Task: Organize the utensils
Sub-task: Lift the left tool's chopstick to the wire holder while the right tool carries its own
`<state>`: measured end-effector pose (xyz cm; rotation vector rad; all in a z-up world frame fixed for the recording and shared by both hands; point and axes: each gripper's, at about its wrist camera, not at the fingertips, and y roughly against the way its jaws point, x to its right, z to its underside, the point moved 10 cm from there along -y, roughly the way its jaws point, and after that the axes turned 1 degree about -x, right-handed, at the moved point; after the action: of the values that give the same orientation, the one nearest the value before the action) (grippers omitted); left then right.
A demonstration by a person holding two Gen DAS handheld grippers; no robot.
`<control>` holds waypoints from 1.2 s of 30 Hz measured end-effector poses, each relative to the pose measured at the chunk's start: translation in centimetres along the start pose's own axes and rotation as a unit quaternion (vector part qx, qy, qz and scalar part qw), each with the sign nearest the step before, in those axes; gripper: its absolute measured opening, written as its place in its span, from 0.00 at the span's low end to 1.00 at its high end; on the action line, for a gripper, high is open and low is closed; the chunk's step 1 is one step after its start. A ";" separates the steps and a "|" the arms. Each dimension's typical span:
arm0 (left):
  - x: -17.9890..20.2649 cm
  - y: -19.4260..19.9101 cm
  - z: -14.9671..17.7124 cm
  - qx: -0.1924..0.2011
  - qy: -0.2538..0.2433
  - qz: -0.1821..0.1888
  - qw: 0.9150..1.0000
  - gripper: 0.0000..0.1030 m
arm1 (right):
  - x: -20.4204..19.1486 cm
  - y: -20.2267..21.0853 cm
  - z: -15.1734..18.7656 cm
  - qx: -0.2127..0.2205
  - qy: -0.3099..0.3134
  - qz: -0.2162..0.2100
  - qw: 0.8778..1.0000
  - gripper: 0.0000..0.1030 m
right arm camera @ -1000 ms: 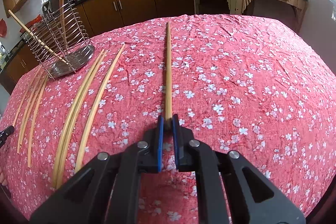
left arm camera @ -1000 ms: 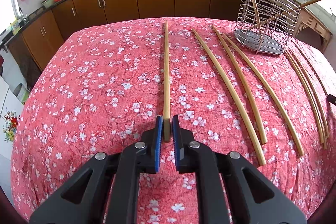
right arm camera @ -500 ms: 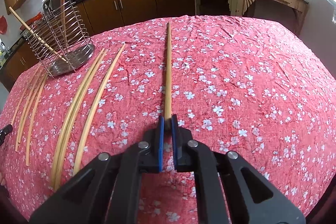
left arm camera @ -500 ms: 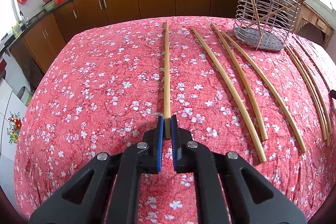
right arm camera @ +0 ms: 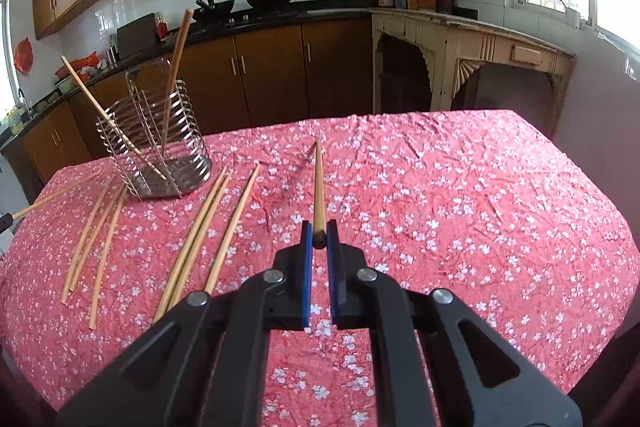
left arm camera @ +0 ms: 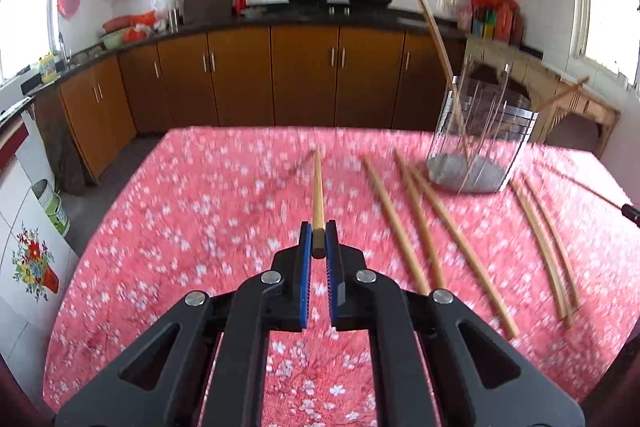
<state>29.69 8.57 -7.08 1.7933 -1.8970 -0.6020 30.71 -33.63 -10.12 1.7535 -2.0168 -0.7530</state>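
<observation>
My left gripper (left arm camera: 318, 235) is shut on the near end of a bamboo chopstick (left arm camera: 318, 191). The stick points away from me, lifted above the red flowered cloth (left arm camera: 192, 211). My right gripper (right arm camera: 319, 233) is likewise shut on a second chopstick (right arm camera: 319, 183), also raised off the cloth. A wire utensil holder (left arm camera: 480, 135) (right arm camera: 156, 143) stands at the far side with two chopsticks leaning in it. Several loose chopsticks (left arm camera: 404, 227) (right arm camera: 200, 239) lie on the cloth between the grippers.
More chopsticks lie beside the holder (left arm camera: 544, 243) (right arm camera: 96, 239). In the right wrist view the left gripper's tip (right arm camera: 6, 223) shows at the left edge. Brown kitchen cabinets (left arm camera: 304, 75) run behind the table, and a pale wooden sideboard (right arm camera: 472, 67) stands at the right.
Both grippers have risen and tipped upward, each lifting its chopstick off the cloth. More of the kitchen wall and upper cabinets now shows. The left view is blurred by the motion.
</observation>
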 end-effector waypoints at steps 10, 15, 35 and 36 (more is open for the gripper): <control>0.2 2.9 -5.9 0.070 0.019 0.002 0.997 0.07 | 0.0 3.7 -5.8 0.078 -0.005 -0.003 0.997 0.07; -0.2 2.8 -7.9 0.079 0.026 -0.004 0.997 0.07 | -0.4 4.4 -8.8 0.104 -0.004 -0.004 0.995 0.07; -0.3 4.7 -12.3 0.113 0.028 -0.014 0.993 0.07 | -2.2 8.1 -15.6 0.127 -0.005 -0.053 0.990 0.07; 0.0 4.9 -12.5 0.115 0.026 -0.012 0.993 0.07 | -2.6 8.4 -15.7 0.126 -0.004 -0.059 0.990 0.07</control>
<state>33.33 8.84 5.86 1.9550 -1.9788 -0.3505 33.72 -32.82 7.59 2.0260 -2.1052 -0.5596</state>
